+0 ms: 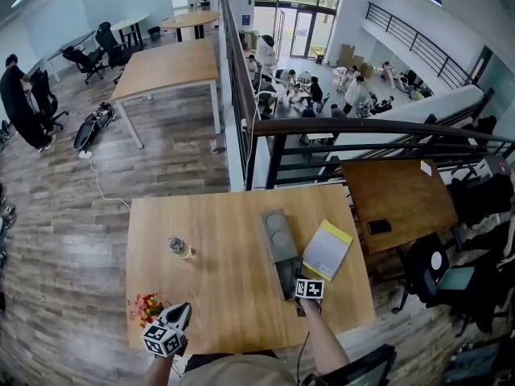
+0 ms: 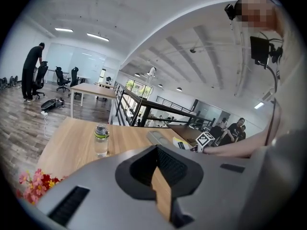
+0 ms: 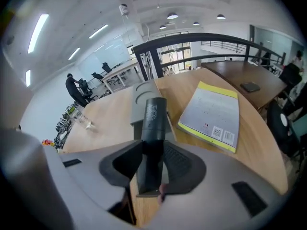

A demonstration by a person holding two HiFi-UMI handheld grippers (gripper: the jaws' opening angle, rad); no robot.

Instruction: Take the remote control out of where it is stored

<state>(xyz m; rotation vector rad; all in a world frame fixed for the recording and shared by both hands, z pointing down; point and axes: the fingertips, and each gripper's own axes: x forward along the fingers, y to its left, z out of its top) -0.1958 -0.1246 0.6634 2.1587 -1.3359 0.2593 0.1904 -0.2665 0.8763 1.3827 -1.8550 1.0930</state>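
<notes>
Black remote control point(image 3: 154, 116) is clamped in the right gripper point(image 3: 152, 151), jaws fully closed on its near end, pads on the long sides. Makes sense: a narrow body gripped across its width won't twist on the way out. The far end lies over the grey holder point(image 3: 140, 102), in line with the holder's long axis, so a straight pull toward the person looks like the exit path. Can't tell whether it has cleared the holder.

Left gripper point(image 2: 158, 176) is parked low at the near table point(image 1: 217, 296) edge, jaws slightly apart with nothing between them and only bare wood showing through the gap. It sits beside the flowers point(image 2: 36, 183), well apart from the holder, out of the way. Bottle point(image 2: 101, 139) and yellow-edged book point(image 3: 211, 114) flank the holder, neither touching it.

Judgement: extraction step in hand. Main risk is the remote snagging on the holder if it's lifted at an angle.
</notes>
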